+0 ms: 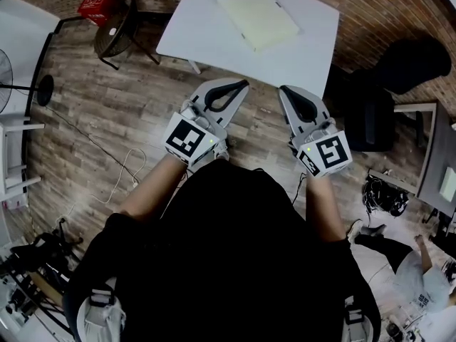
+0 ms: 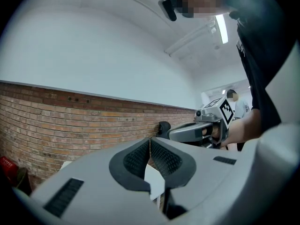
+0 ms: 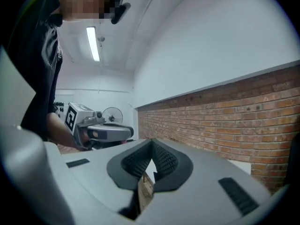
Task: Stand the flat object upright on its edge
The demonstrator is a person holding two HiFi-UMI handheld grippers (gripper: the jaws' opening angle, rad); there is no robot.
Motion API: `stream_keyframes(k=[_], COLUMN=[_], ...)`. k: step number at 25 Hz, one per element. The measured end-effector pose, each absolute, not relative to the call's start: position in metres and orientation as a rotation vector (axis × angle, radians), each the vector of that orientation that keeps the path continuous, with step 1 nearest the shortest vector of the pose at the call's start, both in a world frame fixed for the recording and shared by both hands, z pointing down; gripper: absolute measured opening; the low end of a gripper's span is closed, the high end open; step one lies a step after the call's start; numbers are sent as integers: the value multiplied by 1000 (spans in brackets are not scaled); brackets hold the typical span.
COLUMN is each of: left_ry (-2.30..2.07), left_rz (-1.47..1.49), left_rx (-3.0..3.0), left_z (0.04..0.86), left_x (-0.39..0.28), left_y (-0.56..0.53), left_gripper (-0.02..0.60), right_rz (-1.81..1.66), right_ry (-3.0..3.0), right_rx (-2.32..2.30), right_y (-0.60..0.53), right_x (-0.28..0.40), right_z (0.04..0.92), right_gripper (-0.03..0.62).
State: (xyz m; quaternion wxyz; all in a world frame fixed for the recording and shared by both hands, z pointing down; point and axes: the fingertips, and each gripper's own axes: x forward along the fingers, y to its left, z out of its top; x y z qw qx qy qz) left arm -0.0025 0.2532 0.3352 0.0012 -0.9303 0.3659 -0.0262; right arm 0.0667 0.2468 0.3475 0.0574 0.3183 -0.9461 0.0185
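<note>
Left gripper (image 1: 241,85) and right gripper (image 1: 283,90) both had jaws closed on nothing, short of the white table (image 1: 192,34). Flat pale object (image 1: 258,18) lay flat toward its far side. Best bet: open jaws, go in level, pinch one long edge, tip up slowly.

The table (image 1: 214,45) is cut off by the head view's top edge. The flat object (image 1: 258,16) lying on it is too small to tell whether it is a pad or a folder. In the left gripper view, the left claw (image 2: 150,139) hides all of the table but a white corner.
</note>
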Motion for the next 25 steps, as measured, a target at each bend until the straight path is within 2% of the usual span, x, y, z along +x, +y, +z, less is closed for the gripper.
stream_keyframes(k=[19, 25], left_ry=[1020, 1038], left_rz=[-73, -84], left_rx=[-2978, -3001], left_z=[342, 351], left_x=[-75, -79], left_y=[166, 150], left_gripper=[21, 20], right_rz=[75, 82], right_ry=[-2783, -2765], right_rx=[1115, 1120], right_y=[175, 162], right_x=[4, 5], right_z=[347, 348], right_gripper=[8, 8])
